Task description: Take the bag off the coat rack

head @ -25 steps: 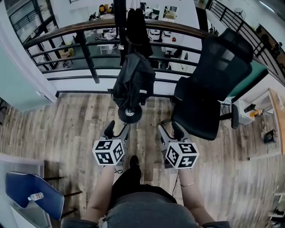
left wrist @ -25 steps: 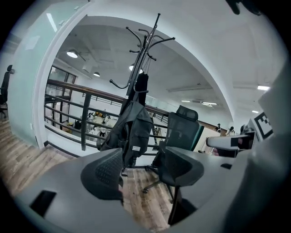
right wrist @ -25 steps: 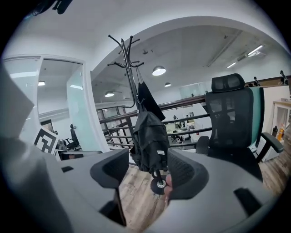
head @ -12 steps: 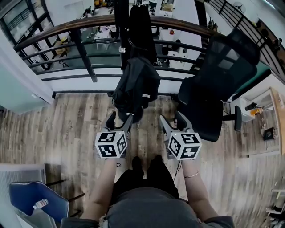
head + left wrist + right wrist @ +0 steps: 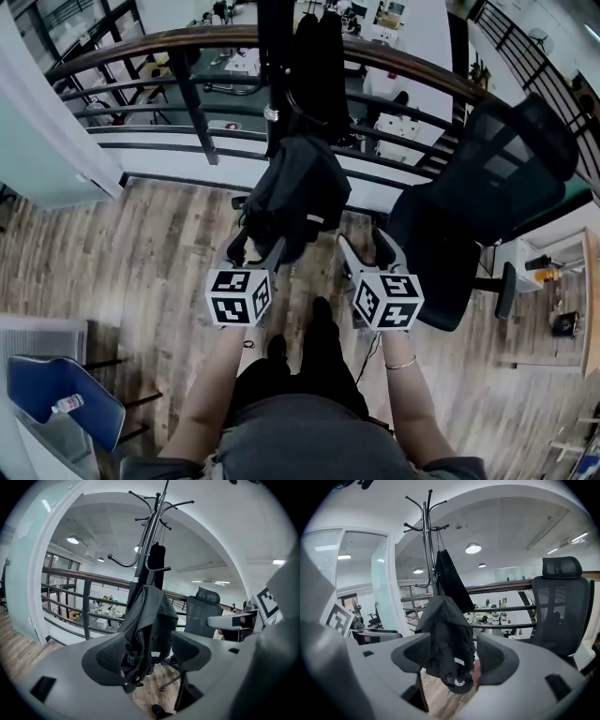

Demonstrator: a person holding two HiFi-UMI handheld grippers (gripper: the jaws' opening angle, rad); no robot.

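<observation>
While the bag point(image 5: 295, 192) hangs low against the pole of the coat rack point(image 5: 275, 75), nothing of the task looks done. The left gripper point(image 5: 253, 253) and the right gripper point(image 5: 367, 251) are held just short of it, fingers spread wide and empty (each gripper view shows the bag through the gap, untouched). Left to do, I judge: close in, grip, lift it off its hook, carry it clear.

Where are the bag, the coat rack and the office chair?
bag point(image 5: 295, 192), head view, middle of its black body.
coat rack point(image 5: 427, 541), right gripper view, upper part of the pole.
office chair point(image 5: 506, 159), head view, mesh backrest.
</observation>
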